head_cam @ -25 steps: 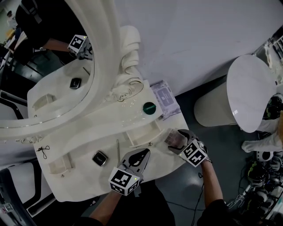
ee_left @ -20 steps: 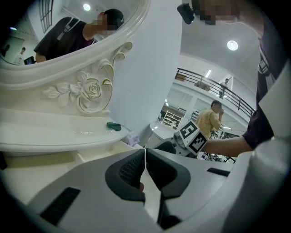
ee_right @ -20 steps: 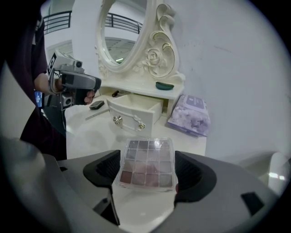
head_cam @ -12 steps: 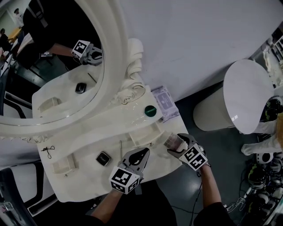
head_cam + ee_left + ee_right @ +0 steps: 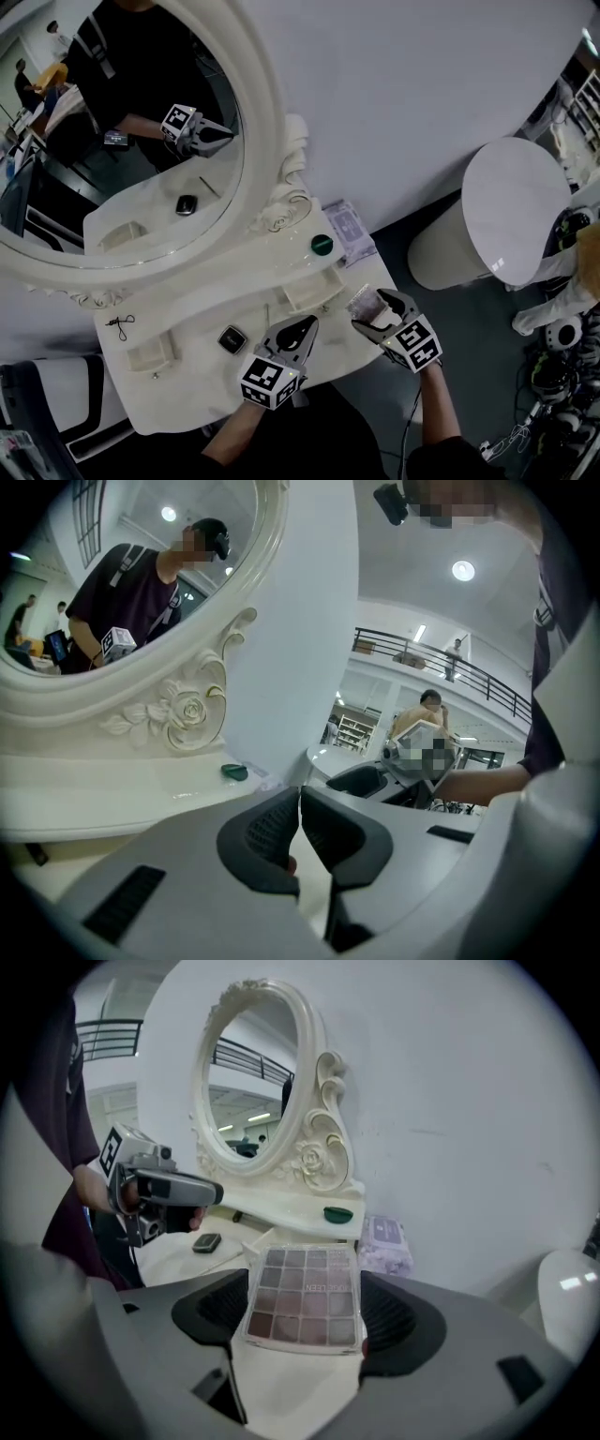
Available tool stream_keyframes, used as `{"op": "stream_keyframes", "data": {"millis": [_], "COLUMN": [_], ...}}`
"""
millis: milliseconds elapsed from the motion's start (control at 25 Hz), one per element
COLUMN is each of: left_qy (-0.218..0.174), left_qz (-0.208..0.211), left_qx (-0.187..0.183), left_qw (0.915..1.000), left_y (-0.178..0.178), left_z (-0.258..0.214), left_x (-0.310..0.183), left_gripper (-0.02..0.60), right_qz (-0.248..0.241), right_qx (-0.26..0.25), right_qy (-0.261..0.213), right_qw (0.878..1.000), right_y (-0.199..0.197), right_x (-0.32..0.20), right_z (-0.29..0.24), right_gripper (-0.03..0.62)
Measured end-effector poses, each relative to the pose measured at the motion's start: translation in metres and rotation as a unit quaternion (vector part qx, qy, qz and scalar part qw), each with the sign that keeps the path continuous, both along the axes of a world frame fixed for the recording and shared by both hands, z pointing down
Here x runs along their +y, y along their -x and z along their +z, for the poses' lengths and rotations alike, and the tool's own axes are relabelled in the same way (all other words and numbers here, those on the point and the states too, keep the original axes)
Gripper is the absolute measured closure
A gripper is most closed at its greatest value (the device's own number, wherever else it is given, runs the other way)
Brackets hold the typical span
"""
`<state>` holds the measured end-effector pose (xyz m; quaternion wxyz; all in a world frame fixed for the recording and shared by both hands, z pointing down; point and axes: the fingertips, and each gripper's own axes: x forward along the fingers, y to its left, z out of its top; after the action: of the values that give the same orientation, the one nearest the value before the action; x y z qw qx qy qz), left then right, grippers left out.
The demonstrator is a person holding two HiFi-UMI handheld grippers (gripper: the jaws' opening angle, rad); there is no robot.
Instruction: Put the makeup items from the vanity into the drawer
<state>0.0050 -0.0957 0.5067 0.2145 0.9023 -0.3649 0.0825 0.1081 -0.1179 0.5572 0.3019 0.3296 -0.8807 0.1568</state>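
Note:
My right gripper (image 5: 368, 315) is shut on a clear-lidded eyeshadow palette (image 5: 302, 1296) with several brown and mauve pans, held just right of the open small drawer (image 5: 311, 291) at the vanity's front right. The left gripper (image 5: 300, 330) hovers over the vanity's front edge below that drawer, jaws shut with nothing between them (image 5: 300, 832). On the white vanity top (image 5: 197, 375) lie a black compact (image 5: 232, 338), a green round item (image 5: 322, 246) and a purple wipes pack (image 5: 349, 232). The compact (image 5: 206, 1242) and the green item (image 5: 338, 1213) also show in the right gripper view.
A big oval mirror (image 5: 141, 141) with a carved white frame stands at the back of the vanity. A second small drawer (image 5: 153, 354) is open at the left, with a black clip (image 5: 119, 324) near it. A white round stool (image 5: 506, 211) stands to the right.
The head view has shifted a little. Both grippers keep nearly the same places by the open drawer, and the right one still holds the palette.

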Motion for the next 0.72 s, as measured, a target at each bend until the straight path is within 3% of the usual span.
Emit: {"op": "stream_keyframes", "data": {"millis": [320, 720], "left_qy": [-0.028, -0.025], "left_qz": [-0.009, -0.017], "left_qx": [0.003, 0.008], "left_qw": [0.9996, 0.9995], "left_y": [0.015, 0.026], "left_z": [-0.024, -0.023], "left_x": [0.01, 0.015], "left_gripper": [0.558, 0.565], "right_qz": [0.059, 0.057], "right_qx": [-0.062, -0.071], "right_qy": [-0.041, -0.048], "right_qw": [0.996, 0.995], "right_y": [0.016, 0.029], "right_x": [0.016, 0.015], "right_z": [-0.041, -0.046], "right_gripper": [0.194, 0.194]}}
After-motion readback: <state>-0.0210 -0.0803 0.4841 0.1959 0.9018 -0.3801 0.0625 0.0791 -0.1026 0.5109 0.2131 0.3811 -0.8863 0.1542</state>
